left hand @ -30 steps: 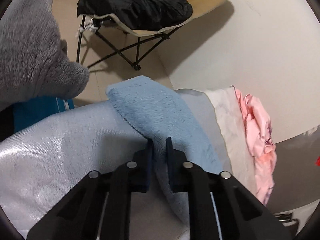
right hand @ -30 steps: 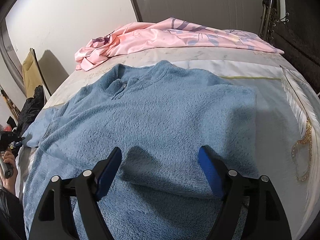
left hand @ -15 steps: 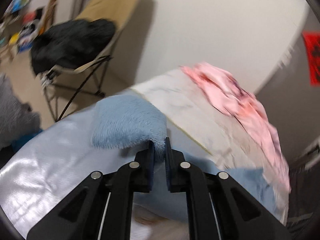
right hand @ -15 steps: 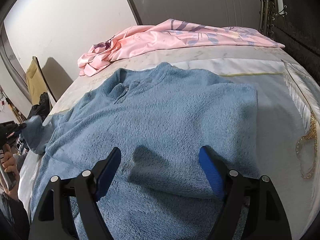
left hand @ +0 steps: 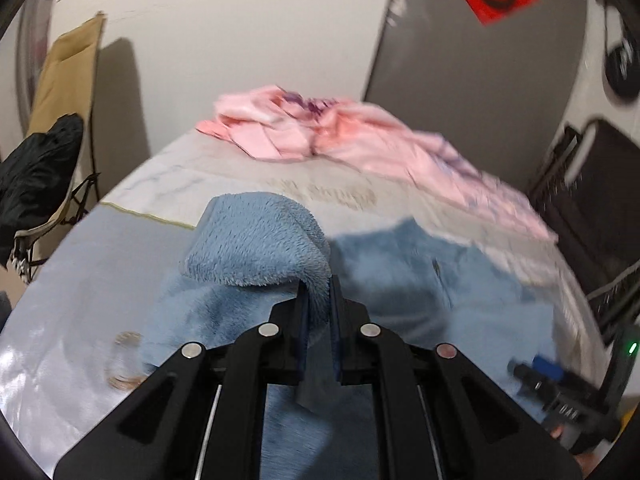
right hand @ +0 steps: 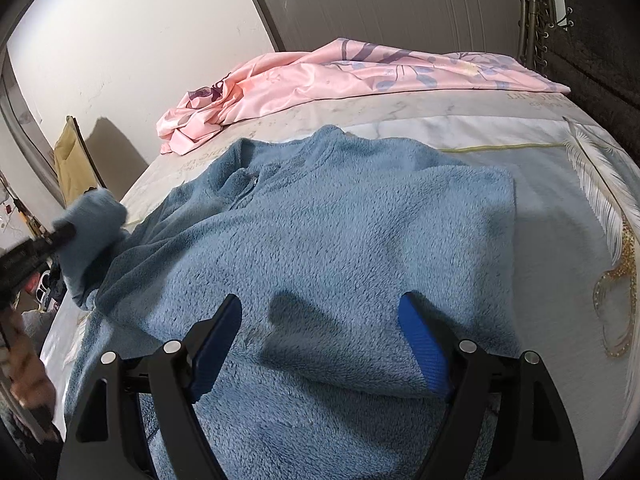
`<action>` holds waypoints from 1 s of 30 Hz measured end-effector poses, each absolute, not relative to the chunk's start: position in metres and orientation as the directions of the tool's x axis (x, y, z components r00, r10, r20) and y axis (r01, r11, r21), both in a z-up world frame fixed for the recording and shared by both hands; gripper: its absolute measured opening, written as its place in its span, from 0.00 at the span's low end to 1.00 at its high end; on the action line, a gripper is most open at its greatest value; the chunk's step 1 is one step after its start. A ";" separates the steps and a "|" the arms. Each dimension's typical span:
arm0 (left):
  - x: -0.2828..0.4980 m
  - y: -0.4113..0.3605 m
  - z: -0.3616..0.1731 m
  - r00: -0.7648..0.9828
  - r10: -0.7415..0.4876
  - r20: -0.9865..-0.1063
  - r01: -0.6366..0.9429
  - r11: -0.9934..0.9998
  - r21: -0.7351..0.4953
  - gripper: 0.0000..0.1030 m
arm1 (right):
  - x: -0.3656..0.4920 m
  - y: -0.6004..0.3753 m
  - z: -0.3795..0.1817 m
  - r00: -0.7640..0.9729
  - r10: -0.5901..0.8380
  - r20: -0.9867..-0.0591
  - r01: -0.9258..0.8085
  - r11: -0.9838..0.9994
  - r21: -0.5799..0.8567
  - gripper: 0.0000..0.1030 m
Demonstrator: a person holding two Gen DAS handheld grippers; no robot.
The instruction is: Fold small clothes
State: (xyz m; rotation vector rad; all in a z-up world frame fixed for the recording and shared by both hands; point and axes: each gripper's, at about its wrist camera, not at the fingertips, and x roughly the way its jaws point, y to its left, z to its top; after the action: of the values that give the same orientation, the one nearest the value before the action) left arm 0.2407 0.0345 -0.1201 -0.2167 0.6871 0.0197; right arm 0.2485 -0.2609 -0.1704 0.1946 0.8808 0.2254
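A blue fleece [right hand: 340,248] lies spread on the bed [right hand: 560,216], its collar toward the far edge, where a pink sheet [right hand: 360,76] is bunched. The left gripper [left hand: 318,292] has its jaws closed on the sleeve [left hand: 260,248], holding it lifted above the fleece near the bed's left edge. The right gripper [right hand: 320,332] hovers over the fleece's near part with jaws wide open, holding nothing. A folding chair [left hand: 52,120] stands beyond the bed's far left corner.

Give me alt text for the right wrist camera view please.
The open right gripper hovers over a blue fleece top spread on a bed, while the left gripper lifts its sleeve at the left edge. A pink sheet lies crumpled behind.
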 end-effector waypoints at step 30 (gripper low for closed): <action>0.246 0.169 -0.151 0.703 0.029 -0.710 -0.367 0.871 -0.327 0.68 | 0.274 -0.036 -0.096 0.541 0.373 -0.754 -0.465 0.879 0.101 0.81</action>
State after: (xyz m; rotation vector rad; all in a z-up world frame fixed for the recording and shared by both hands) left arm 0.2464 0.1690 -0.1514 -0.4741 0.7653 0.2298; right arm 0.2741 -0.0355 -0.0958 -0.1160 0.8657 0.4989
